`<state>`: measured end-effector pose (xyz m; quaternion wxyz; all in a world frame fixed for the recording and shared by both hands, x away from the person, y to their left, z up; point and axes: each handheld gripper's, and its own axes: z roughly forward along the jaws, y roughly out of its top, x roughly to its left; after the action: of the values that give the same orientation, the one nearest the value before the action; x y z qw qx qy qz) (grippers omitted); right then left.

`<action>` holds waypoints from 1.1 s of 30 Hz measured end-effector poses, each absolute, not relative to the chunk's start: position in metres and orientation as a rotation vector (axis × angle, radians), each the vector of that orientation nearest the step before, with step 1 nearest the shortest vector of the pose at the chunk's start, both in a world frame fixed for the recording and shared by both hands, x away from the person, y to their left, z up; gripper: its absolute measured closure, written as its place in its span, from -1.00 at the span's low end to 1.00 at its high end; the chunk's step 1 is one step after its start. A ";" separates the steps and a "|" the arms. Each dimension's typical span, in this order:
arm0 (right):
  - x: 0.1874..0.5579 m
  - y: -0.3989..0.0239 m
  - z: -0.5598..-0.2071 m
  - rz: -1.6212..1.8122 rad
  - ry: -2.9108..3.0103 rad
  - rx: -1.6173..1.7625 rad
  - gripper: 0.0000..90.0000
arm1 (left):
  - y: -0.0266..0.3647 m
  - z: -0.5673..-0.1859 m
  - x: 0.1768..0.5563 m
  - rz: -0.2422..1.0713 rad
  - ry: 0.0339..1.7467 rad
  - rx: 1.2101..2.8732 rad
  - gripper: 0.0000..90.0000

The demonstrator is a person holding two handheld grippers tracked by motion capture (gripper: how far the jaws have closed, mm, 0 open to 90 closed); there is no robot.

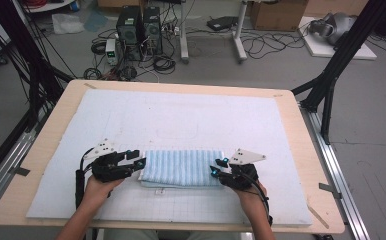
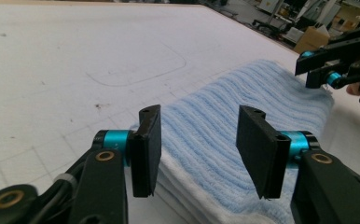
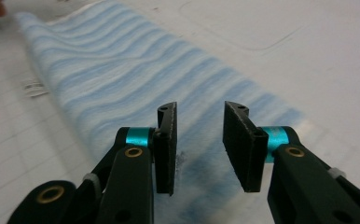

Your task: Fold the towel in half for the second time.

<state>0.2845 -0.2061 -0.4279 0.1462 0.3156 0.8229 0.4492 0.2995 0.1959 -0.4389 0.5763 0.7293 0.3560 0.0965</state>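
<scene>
The left gripper (image 1: 137, 159) sits with its black jaws parted at the left end of a folded, ribbed, light-blue striped terry towel (image 1: 182, 167), gripping nothing. The right gripper (image 1: 218, 166) is likewise spread, at the towel's right end. The towel lies flat on the near middle of a white gridded mat (image 1: 181, 120) covering a pale wooden table (image 1: 301, 130).

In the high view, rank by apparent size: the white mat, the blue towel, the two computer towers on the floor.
1. White mat, by far the largest.
2. Blue towel.
3. Computer towers: the two look alike, so no order between them. They stand farther from the camera, so their true size against the towel is unsure.
</scene>
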 end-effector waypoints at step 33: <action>0.288 -0.222 -0.425 1.324 2.287 0.955 -0.05 | 0.162 -0.450 0.280 0.380 0.861 2.016 -0.21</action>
<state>0.2877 -0.2220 -0.4252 0.1650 0.3351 0.8028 0.4647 0.2798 0.1621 -0.4500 0.4427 0.8125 0.3470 0.1531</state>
